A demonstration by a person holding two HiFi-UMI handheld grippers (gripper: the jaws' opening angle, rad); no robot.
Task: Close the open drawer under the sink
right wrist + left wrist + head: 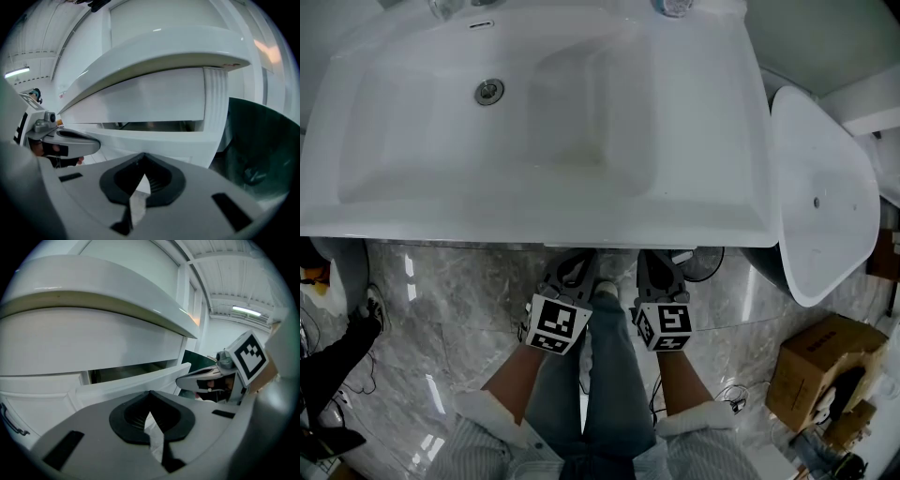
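- White sink (581, 202) fills the upper part of the head view, seen from above; its drain (488, 91) lies left of the bowl's middle
- drawer (136, 379) sits directly under the sink and is partly pulled out; a dark gap shows between the top of its white front panel and the cabinet above it; in the right gripper view the same panel stands out from under the sink's curved rim
- left gripper (150, 394) is below the sink's front edge, aimed at the drawer's front panel; its two black-padded jaws meet at the tips, with only a thin slit further back, and nothing is between them; whether the tips touch the panel cannot be told
- right gripper (143, 155) is beside the left one, also below the sink's front edge and facing the drawer front; its jaws are likewise closed tip to tip and empty; contact with the panel cannot be told
- from the head view both grippers' tips are hidden under the sink's rim; only their marker cubes and the person's forearms show, either side of a leg in jeans (600, 394)
- grey marble floor (469, 300) spreads out below the sink
- white oval basin (820, 187) stands just right of the sink; a cardboard box (820, 370) sits on the floor further right and nearer the person
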